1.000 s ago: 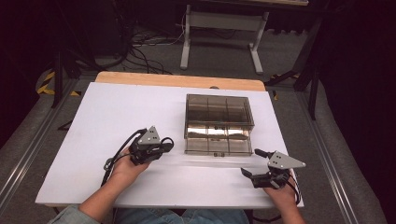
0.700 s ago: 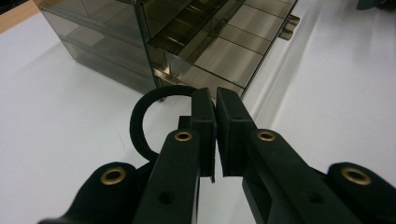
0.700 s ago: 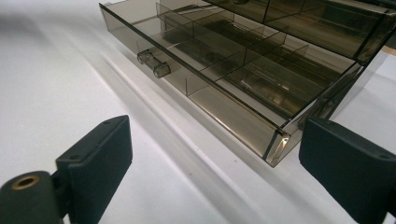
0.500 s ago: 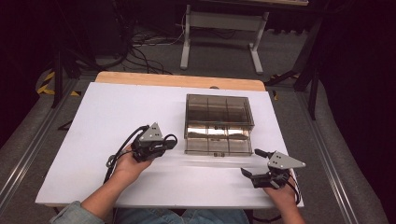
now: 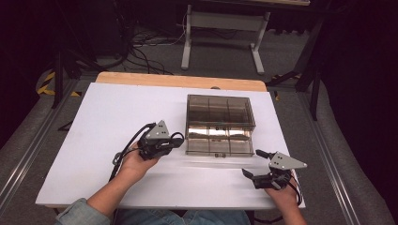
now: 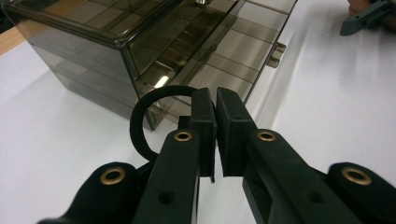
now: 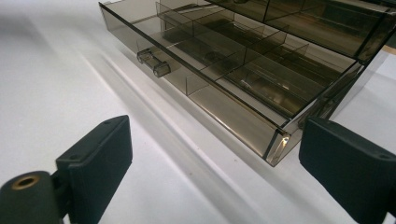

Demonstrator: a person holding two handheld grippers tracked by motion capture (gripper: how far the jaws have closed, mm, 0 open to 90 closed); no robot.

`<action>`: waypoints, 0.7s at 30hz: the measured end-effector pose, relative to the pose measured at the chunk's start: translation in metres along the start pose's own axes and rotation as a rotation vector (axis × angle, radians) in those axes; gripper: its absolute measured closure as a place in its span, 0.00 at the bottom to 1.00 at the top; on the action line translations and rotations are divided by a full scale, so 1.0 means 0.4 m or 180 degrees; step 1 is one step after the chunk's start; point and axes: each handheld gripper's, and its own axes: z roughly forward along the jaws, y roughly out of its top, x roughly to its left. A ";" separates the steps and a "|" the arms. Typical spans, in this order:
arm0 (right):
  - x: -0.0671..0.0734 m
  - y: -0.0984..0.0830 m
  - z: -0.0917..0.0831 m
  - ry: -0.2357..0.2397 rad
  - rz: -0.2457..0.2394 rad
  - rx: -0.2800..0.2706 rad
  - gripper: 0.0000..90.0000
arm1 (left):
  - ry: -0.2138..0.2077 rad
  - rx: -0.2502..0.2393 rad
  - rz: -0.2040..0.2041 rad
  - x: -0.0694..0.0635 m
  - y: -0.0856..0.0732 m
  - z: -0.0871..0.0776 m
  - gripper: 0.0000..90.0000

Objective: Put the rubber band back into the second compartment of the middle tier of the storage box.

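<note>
Table (image 5: 103, 131), white-topped, bearing smoked-plastic drawer box (image 5: 219, 112) at centre with bottom drawer (image 5: 218, 145) pulled out; left gripper (image 5: 174, 142) beside it, jaws closed on black rubber ring (image 6: 140, 116); right gripper (image 5: 252, 163) near, jaws spread, empty.

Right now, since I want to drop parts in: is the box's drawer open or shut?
Open. The drawer sticks out of the smoky plastic box toward the person, its dividers and handle exposed.
</note>
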 end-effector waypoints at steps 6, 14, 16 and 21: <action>0.000 0.000 0.000 0.0003 -0.0001 0.0001 0.11 | -0.0061 -0.0033 -0.0031 0.003 0.017 0.016 0.96; 0.001 0.000 0.000 0.0006 -0.0006 0.0003 0.11 | -0.0163 -0.0100 -0.0031 -0.002 0.048 0.044 0.95; 0.001 0.000 0.001 0.0007 -0.0008 0.0002 0.12 | -0.0192 -0.0102 -0.0038 -0.003 0.055 0.054 0.95; 0.001 0.000 0.000 0.0012 -0.0009 0.0001 0.12 | -0.0247 -0.0096 -0.0052 -0.006 0.068 0.076 0.95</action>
